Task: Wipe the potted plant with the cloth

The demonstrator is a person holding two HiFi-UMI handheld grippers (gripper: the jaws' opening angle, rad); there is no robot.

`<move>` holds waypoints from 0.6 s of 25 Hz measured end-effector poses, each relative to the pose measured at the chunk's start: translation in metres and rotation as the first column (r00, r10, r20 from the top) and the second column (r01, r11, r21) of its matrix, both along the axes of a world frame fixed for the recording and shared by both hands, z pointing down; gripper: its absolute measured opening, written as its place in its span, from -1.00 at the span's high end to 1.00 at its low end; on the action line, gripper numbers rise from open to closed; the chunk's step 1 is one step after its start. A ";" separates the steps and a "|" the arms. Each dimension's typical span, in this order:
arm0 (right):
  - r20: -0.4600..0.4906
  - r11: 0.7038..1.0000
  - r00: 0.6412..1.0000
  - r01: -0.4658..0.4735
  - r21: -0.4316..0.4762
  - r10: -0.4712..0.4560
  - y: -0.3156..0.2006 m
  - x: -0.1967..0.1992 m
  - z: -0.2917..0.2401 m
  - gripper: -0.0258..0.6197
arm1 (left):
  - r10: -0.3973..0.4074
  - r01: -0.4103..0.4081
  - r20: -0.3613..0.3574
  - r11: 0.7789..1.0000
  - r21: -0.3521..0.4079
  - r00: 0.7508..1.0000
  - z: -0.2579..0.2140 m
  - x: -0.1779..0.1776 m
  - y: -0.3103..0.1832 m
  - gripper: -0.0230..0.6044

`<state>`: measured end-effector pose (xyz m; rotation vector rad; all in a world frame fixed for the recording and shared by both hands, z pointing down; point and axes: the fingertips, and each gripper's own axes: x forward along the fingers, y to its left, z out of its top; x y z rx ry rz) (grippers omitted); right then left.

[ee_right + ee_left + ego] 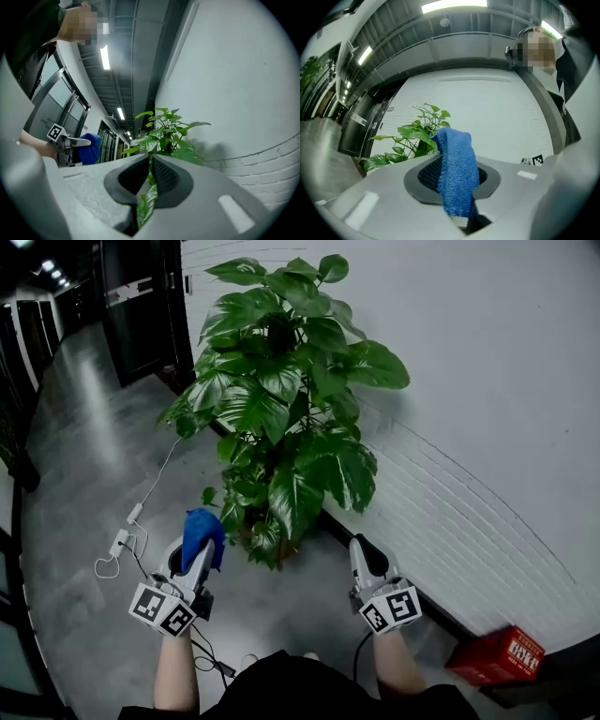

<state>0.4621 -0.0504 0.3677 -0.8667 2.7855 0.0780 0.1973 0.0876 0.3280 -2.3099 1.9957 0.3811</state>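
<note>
Likely approaching: the left hand-held gripper (190,553) is clamping the blue cloth (203,531), the right hand-held gripper (367,555) (jaws almost together, empty) is hovering; next, reaching near leaves of the potted plant (281,399).

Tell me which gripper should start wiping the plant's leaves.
Left. The left gripper has the blue cloth clamped in its jaws, close beside the lower leaves of the plant. The right gripper is nearly shut on nothing, so it cannot wipe.
</note>
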 end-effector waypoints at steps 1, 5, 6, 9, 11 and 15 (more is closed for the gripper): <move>-0.002 1.000 1.000 0.001 -0.007 -0.001 0.001 -0.005 0.002 0.87 | -0.015 0.015 0.005 1.000 0.002 1.000 0.000 -0.006 0.005 0.65; -0.006 1.000 1.000 0.004 -0.011 -0.004 0.008 -0.022 0.000 0.89 | -0.048 0.048 0.027 0.999 -0.004 0.998 0.006 -0.022 0.018 0.65; -0.014 1.000 1.000 0.005 -0.008 -0.005 0.010 -0.025 0.001 0.89 | -0.051 0.051 0.039 0.999 -0.009 0.998 0.009 -0.024 0.020 0.65; -0.050 1.000 0.999 0.006 -0.006 -0.006 0.016 -0.032 0.008 0.90 | -0.064 0.065 0.047 0.998 -0.024 0.997 0.015 -0.032 0.029 0.65; -0.061 1.000 0.998 0.000 -0.025 -0.001 0.016 -0.030 0.016 0.91 | -0.074 0.075 0.032 0.997 -0.032 0.997 0.020 -0.038 0.037 0.65; -0.076 0.998 0.997 -0.024 -0.053 0.020 0.012 -0.025 0.026 0.91 | -0.087 0.088 0.011 0.994 -0.059 0.996 0.035 -0.051 0.040 0.65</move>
